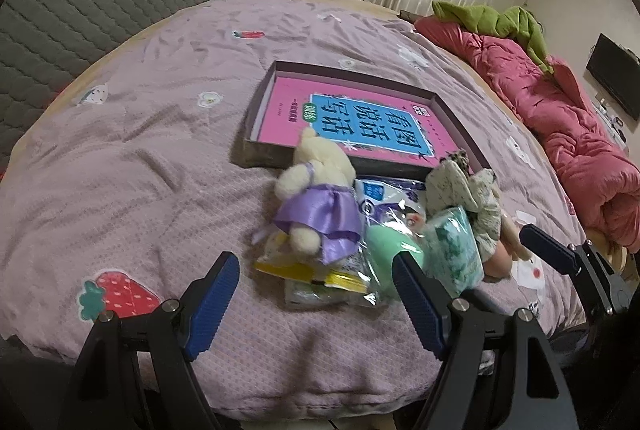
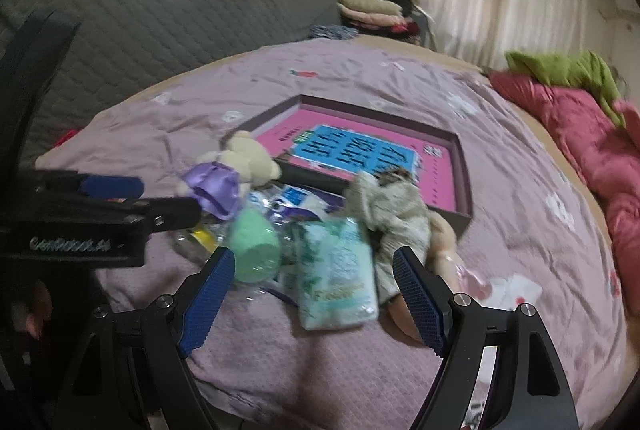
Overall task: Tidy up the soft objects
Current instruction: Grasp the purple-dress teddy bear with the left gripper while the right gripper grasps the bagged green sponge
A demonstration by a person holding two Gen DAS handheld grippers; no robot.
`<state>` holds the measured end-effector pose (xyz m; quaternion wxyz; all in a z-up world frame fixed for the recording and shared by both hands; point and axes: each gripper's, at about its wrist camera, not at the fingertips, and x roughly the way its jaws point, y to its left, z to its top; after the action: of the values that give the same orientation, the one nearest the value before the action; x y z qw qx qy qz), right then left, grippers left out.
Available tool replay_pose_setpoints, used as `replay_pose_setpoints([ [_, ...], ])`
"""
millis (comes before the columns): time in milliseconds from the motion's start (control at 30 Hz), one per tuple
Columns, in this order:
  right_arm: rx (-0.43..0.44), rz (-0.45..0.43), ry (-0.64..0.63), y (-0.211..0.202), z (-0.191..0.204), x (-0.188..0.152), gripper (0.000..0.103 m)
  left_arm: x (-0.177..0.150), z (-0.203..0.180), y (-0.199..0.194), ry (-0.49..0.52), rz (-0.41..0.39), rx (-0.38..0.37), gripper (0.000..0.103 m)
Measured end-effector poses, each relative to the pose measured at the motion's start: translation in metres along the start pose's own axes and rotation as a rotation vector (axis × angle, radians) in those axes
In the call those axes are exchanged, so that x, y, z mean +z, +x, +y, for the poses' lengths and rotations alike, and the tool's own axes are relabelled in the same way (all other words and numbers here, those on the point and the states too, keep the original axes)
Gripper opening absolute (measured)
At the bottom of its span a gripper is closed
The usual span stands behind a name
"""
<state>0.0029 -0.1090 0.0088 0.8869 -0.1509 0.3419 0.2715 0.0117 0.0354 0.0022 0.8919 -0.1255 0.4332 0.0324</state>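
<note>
We are over a bed [image 1: 160,157] with a mauve strawberry-print cover; curtains hang at the far wall and a red quilt [image 1: 560,133] is bunched along the right. The soft objects lie in a heap at the near middle: a cream plush bear in a purple dress [image 1: 316,197], a green sponge in clear wrap [image 1: 390,250], a tissue pack [image 1: 452,250], a doll in a floral dress [image 1: 476,197] and some flat packets under them. Just beyond the heap sits a shallow dark box [image 1: 256,153], holding only a pink book [image 1: 360,125].

Our left claw [image 1: 316,294] is spread wide and empty, just short of the bear. Our right claw [image 2: 314,294] is also spread wide and empty, with the tissue pack between its fingers but not pinched. We judge the first pick is at hand. We should close on one item only, low across its middle, lift it clear of the crinkly wrappers, and carry it over the box's near wall.
</note>
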Motion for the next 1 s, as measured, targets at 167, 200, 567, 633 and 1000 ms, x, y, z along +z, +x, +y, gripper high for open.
replay_pose_setpoints([
  [167,-0.003,0.003,-0.156,0.010,0.027,0.002,0.082,0.008,0.008,0.006,0.005,0.008,-0.001,0.078],
  [200,-0.001,0.006,-0.180,0.012,0.030,0.001,0.082,0.009,0.009,0.009,0.005,0.017,-0.007,0.078],
  [567,-0.068,0.036,-0.428,0.044,0.061,-0.007,0.082,0.023,0.012,0.030,0.012,0.070,-0.031,0.078],
  [633,-0.093,0.025,-0.461,0.049,0.063,-0.008,0.082,0.024,0.012,0.034,0.017,0.081,-0.037,0.078],
  [1000,-0.030,0.076,-0.553,0.074,0.072,-0.005,0.057,0.042,0.014,0.051,0.029,0.123,-0.063,0.078],
])
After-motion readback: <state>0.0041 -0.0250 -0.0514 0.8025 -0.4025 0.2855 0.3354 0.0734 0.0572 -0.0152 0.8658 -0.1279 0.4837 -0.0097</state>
